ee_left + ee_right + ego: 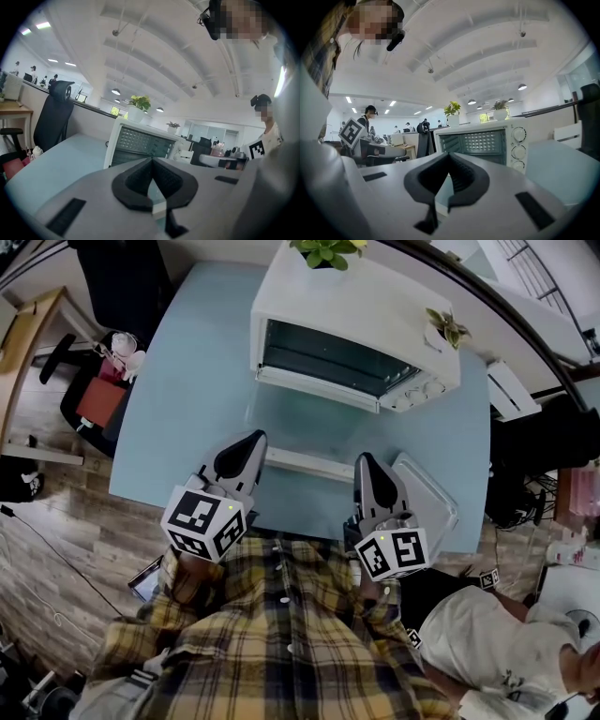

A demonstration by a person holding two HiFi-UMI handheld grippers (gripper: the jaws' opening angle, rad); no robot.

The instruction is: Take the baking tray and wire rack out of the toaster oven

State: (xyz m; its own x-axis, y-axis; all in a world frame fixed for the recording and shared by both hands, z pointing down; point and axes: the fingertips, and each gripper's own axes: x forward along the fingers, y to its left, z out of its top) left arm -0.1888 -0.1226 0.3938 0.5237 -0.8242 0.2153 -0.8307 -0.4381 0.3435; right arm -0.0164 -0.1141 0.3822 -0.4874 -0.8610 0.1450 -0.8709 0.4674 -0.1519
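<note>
Both pairs of jaws are pressed together with nothing between them. The left gripper (pixel 251 441) and the right gripper (pixel 367 463) hang side by side over the near edge of the blue table (pixel 187 381), both pointing at the toaster oven (pixel 375 296). The oven stands at the far side with its glass door (pixel 300 423) folded down flat. The door's white handle (pixel 309 463) lies just between the two grippers.

A pale, flat thing with rounded corners, most likely the baking tray (pixel 433 491), already lies on the table just right of the right gripper. Inside the oven the head view shows thin lines across the opening that may be the wire rack (pixel 328 360), though I cannot be sure.

The rack is probably light, stiff and springy. It is best pinched on its front bar and drawn straight toward the near edge, since a skewed pull could jam it in the side slots. The tray looks like thin, smooth metal, light but slippery, so it should be gripped at its raised rim.
</note>
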